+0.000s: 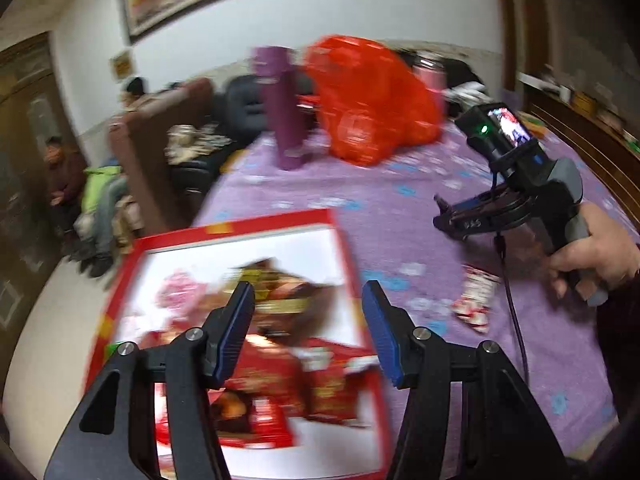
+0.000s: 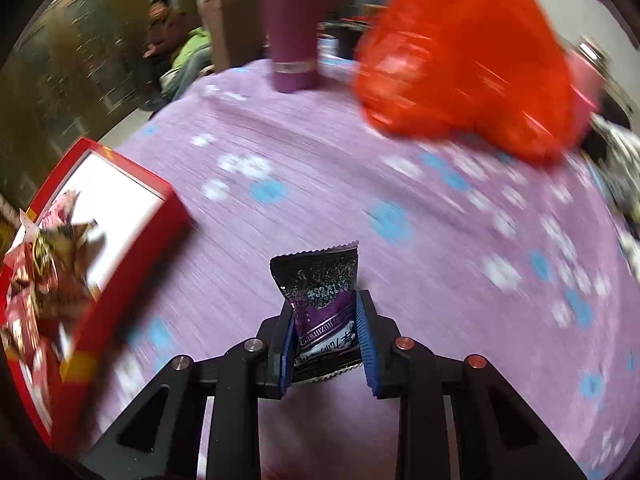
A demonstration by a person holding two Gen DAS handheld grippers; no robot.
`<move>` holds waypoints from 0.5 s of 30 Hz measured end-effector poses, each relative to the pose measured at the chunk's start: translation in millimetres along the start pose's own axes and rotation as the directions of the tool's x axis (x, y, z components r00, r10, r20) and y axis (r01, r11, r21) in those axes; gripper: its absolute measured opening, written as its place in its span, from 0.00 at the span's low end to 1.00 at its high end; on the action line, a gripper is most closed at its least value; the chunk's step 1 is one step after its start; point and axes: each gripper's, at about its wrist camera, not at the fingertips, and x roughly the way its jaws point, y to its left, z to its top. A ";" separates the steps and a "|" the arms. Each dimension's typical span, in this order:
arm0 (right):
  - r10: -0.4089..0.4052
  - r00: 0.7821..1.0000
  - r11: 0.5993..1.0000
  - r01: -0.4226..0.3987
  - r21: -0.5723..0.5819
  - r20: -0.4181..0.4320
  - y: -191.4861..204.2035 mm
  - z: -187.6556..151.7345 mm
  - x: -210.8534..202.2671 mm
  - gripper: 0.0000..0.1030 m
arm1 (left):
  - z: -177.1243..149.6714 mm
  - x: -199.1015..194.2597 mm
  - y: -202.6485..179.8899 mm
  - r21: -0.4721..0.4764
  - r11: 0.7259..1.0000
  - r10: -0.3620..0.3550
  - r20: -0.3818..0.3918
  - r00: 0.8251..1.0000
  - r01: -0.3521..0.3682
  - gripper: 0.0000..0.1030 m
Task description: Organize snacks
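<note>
A red box with a white inside (image 1: pixel 240 224) lies at the left edge of the purple tablecloth and holds several red and brown snack packets (image 1: pixel 272 380). My left gripper (image 1: pixel 308 292) hovers over that box, open, with nothing between its fingers. My right gripper (image 2: pixel 324 304) is shut on a purple and black snack packet (image 2: pixel 316 276), held upright above the cloth to the right of the box (image 2: pixel 132 172). The left wrist view shows the right gripper (image 1: pixel 440 216) in a hand (image 1: pixel 592 248). A red and white snack packet (image 1: pixel 476 296) lies on the cloth below it.
A tall purple flask (image 1: pixel 284 116), a bulging red plastic bag (image 1: pixel 372 100) and a pink flask (image 1: pixel 430 74) stand at the far side of the table. Beyond the left table edge are a brown sofa (image 1: pixel 160 128) and seated persons (image 2: pixel 160 32).
</note>
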 end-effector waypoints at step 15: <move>0.099 0.991 0.976 -0.115 0.184 0.094 -91.1 -82.0 -53.6 0.29 | 13.5 68.6 -111.7 0.201 0.937 -0.233 -0.248 0.940 0.285 0.53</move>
